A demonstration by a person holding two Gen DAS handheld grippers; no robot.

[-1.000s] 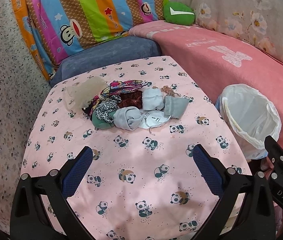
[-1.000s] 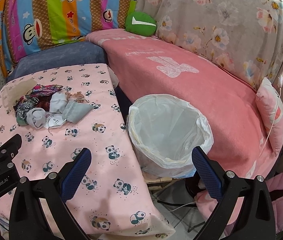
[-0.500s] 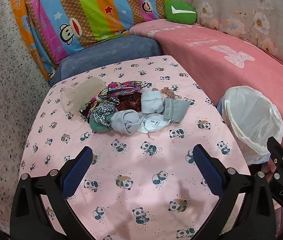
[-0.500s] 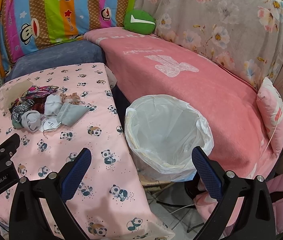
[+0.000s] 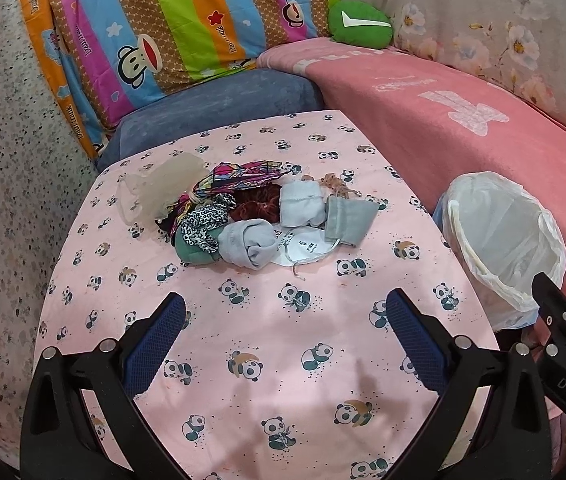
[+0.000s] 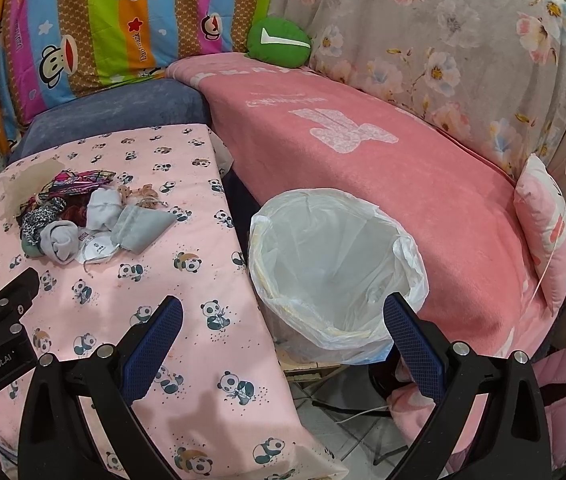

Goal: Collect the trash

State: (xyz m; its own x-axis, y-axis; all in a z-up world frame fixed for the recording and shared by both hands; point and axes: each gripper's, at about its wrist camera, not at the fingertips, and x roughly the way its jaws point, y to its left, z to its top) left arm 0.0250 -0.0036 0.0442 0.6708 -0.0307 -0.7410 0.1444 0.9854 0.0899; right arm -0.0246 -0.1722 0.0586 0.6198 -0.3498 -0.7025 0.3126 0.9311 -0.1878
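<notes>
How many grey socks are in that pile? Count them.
2: a rolled sock at the pile's front, and a flatter sock behind it beside the pouch. More may lie underneath.

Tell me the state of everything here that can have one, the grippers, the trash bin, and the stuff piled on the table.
left gripper: open, holding nothing.
right gripper: open, holding nothing.
trash bin: lined with a white bag, mouth open, looks empty.
face mask: lying flat at the pile's near edge.
grey pouch: lying flat, partly over the mask.
grey sock: rolled up.
pile of items: on the table, untouched.
</notes>
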